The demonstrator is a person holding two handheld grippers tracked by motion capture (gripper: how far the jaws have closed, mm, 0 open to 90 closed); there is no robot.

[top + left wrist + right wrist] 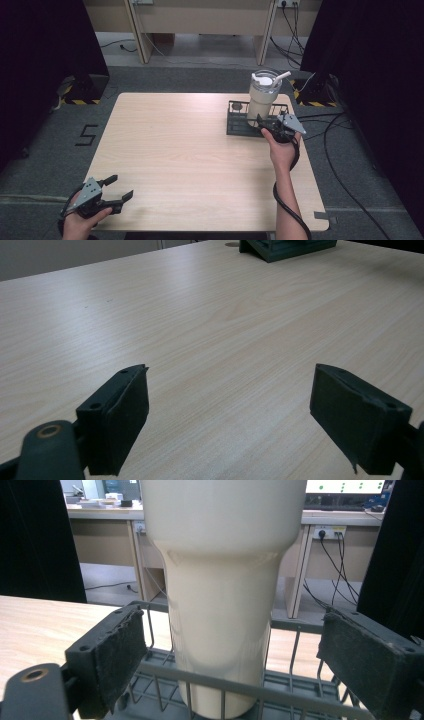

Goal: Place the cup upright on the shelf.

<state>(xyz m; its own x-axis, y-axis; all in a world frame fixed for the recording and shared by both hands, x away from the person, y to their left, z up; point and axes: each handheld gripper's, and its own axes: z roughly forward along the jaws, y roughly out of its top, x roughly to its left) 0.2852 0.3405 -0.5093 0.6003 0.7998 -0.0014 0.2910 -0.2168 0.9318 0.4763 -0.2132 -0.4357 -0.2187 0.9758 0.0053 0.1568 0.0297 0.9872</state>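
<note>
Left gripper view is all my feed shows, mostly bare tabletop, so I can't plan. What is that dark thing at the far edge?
Observer: A wire rack with a cream tumbler standing in it.
Operator: Where are the right tongs?
Observer: The right tongs are open, one pad on each side of the tumbler's lower body, not touching it.
Operator: Does the tumbler have a lid?
Observer: Yes, a lid with a straw.

High view looks down over the table [200, 160]; gripper views sit low (both facing the rack [285, 247]).
</note>
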